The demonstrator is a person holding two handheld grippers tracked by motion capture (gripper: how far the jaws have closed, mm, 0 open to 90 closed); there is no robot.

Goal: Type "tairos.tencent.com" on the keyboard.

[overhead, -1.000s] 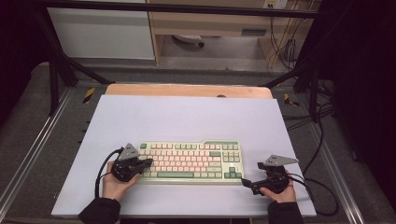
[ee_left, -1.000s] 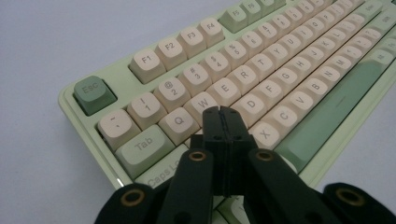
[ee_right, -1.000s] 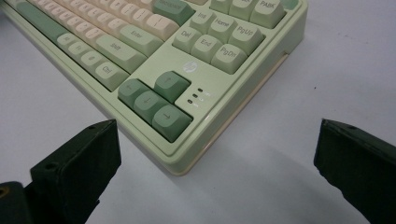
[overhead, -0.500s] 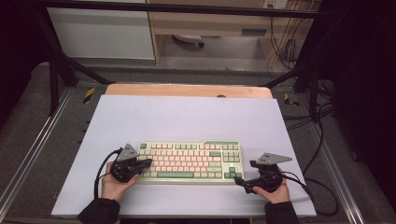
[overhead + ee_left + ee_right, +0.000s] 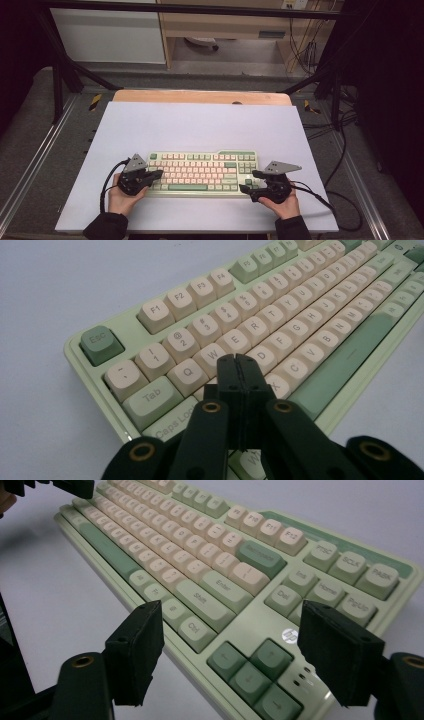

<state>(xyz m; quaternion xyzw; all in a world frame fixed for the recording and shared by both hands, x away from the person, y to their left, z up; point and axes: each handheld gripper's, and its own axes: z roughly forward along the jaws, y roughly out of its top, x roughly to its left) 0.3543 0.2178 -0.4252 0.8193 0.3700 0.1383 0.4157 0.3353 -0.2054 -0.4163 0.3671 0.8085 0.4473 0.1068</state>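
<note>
High view: a green and cream keyboard (image 5: pixel 202 172) lay on the near half of a pale mat (image 5: pixel 200 125), long side running left to right. The left gripper (image 5: pixel 156 174) rested over the keyboard's left end, jaws pressed together with nothing between them, tips above the letter keys. The right gripper (image 5: pixel 249 182) sat at the right end; its jaws, which had just been closing, stood apart astride the near right corner by the arrow keys (image 5: pixel 252 672), gripping nothing.
</note>
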